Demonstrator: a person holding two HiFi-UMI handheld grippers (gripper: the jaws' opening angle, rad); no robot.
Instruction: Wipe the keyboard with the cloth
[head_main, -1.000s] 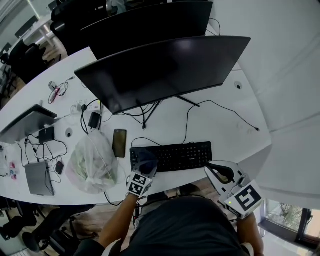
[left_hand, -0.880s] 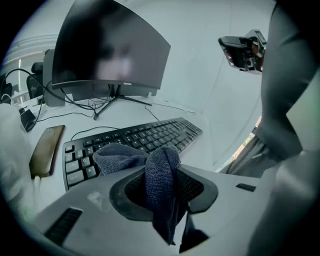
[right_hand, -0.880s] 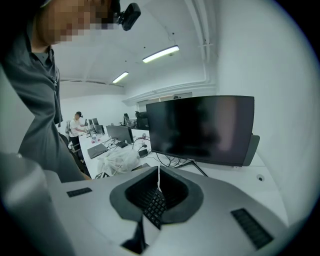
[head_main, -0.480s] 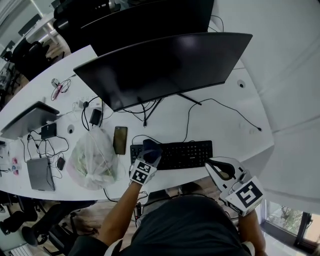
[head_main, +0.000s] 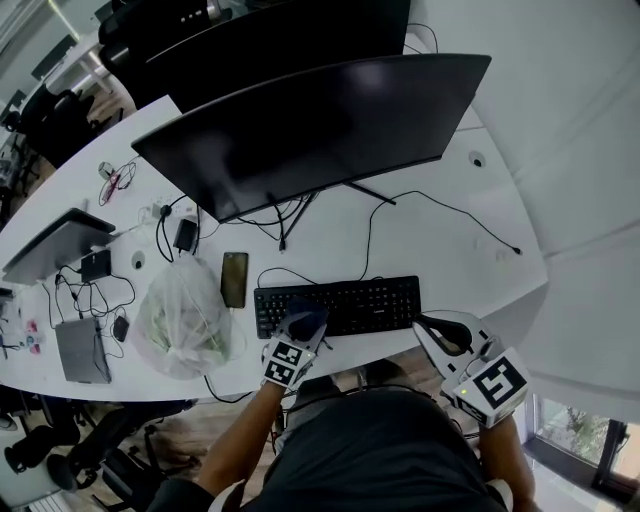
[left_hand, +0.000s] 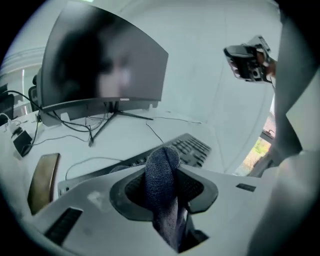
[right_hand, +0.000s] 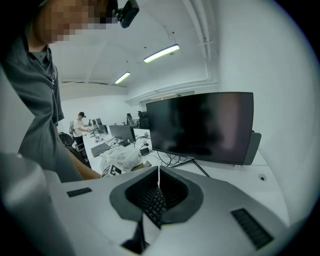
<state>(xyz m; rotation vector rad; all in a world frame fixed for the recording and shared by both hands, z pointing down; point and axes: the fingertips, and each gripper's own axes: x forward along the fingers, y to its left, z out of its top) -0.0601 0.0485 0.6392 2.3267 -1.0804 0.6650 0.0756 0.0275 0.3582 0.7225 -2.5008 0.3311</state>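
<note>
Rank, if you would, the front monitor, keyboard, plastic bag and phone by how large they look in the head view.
1. front monitor, clearly largest
2. keyboard and plastic bag: they cover similar areas, too close to rank
3. phone, smallest

Keyboard and cloth, cloth at the keyboard's left part

Keyboard (head_main: 345, 304): black, full width, lying flat on the white desk (head_main: 450, 250) close to its front edge, long side roughly along that edge, keys up. Cloth (left_hand: 160, 197): dark blue-grey, coarse knit texture, bunched into a narrow fold and pinched between the jaws of the left gripper (left_hand: 167, 172). Its rounded end sticks out past the jaw tips and the rest trails back between them. From the head view the cloth (head_main: 306, 318) sits over the keyboard's left part, at the near edge; contact with the keys cannot be told.
</note>
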